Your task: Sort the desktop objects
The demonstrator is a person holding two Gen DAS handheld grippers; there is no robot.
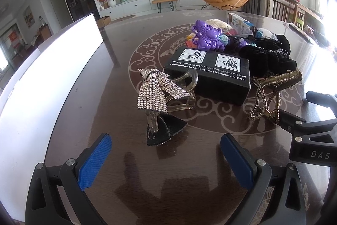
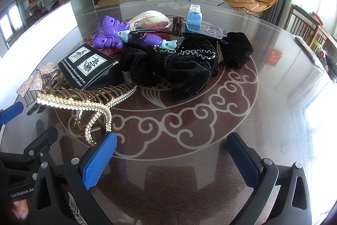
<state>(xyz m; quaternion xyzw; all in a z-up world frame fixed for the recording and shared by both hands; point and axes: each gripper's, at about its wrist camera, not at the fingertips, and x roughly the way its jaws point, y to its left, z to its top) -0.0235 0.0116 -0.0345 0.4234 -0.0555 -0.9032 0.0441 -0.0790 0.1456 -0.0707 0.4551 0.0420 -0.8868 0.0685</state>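
A rhinestone bow hair clip (image 1: 154, 91) lies just ahead of my open left gripper (image 1: 166, 157), with nothing between the blue pads. Behind it sits a black printed box (image 1: 210, 75) (image 2: 90, 69). A gold pearl claw clip (image 1: 271, 94) (image 2: 84, 102) lies to the right of the box, just ahead-left of my open right gripper (image 2: 172, 159). Farther back are black velvet scrunchies (image 2: 179, 64) (image 1: 271, 56), a purple butterfly toy (image 1: 207, 36) (image 2: 110, 33), clear glasses (image 2: 202, 28) and a blue-white carton (image 2: 194, 14).
Everything rests on a dark glossy table (image 2: 263, 119) with a pale swirl medallion. A bright white panel (image 1: 38, 85) lines the left side. The right gripper's black body (image 1: 311, 134) shows at the right of the left wrist view. Chairs (image 2: 305, 28) stand to the right.
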